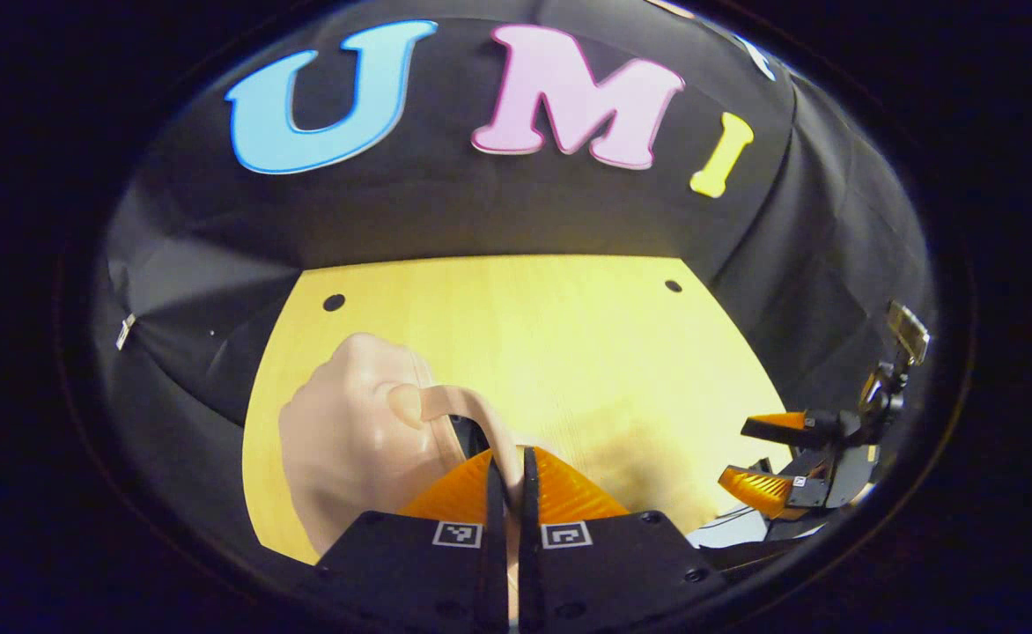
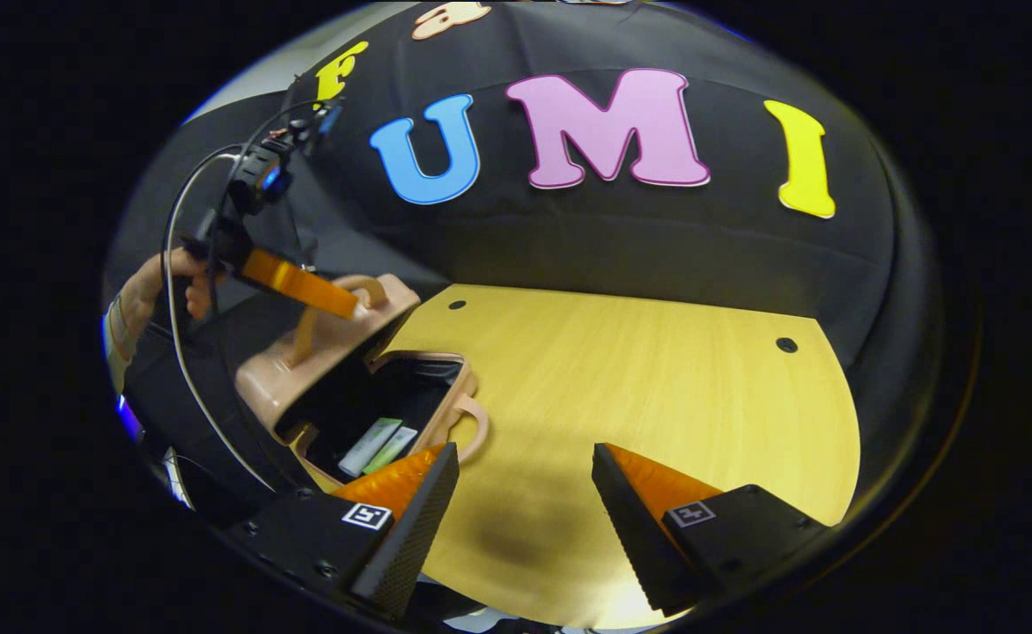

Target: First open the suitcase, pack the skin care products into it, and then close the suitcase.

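A pale pink suitcase (image 2: 445,414) lies at the table's left with its lid (image 2: 322,352) raised partway. Inside its dark interior lie two skin care tubes (image 2: 371,445), side by side. My left gripper (image 1: 507,453) is shut on the lid's handle strap (image 1: 454,401), and the lid (image 1: 349,431) bulges just left of the fingers. In the right gripper view, that left gripper (image 2: 353,308) holds the lid by its handle (image 2: 371,286) from above. My right gripper (image 2: 525,449) hangs open over bare table beside the suitcase, holding nothing; it also appears as the right gripper (image 1: 762,458) at the edge of the left gripper view.
The light wooden table (image 2: 657,379) stretches right of the suitcase, with two small dark holes near its back edge. Black cloth walls close it in behind and at the sides. A hand (image 2: 151,295) and a cable trail behind the left gripper.
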Available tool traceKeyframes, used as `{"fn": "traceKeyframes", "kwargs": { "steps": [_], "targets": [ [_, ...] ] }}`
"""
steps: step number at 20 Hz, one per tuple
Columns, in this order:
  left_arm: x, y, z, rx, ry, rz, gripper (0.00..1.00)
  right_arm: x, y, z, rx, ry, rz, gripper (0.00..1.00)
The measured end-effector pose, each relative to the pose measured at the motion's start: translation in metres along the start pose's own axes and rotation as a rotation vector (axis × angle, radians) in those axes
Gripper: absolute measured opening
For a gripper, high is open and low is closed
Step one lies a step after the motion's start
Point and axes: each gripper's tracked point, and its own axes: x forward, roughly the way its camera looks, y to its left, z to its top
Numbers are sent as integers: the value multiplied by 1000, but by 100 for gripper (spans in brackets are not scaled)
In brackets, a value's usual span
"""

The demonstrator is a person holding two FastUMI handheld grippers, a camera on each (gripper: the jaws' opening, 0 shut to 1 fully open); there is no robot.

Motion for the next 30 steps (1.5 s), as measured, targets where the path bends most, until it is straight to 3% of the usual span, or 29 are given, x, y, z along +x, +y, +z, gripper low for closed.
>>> {"fn": "traceKeyframes", "kwargs": {
  "steps": [6,11,12,15,17,18,21,24,30],
  "targets": [
    [62,-11,-46,-76,210,-1,12,-28,-30,-4,18,-18,-63,97],
    [58,0,-45,62,146,131,22,-39,-44,-3,-20,-17,-92,97],
    [52,-4,-33,89,102,159,24,-40,-47,0,-54,-24,-106,97],
    [7,-12,9,173,-73,219,45,-45,-55,28,-138,-78,-167,98],
    [-25,-27,36,151,-190,206,65,-47,-47,58,-152,-148,-169,98],
    [-44,-35,47,121,-251,193,70,-51,-45,79,-160,-193,-173,98],
    [-100,-47,92,46,-474,163,76,-66,-32,145,-188,-348,-187,98],
    [-158,-55,127,42,-645,150,76,-86,-19,199,-227,-485,-211,97],
    [-228,-53,157,42,-856,173,82,-108,14,242,-254,-616,-190,96]
  ]
}}
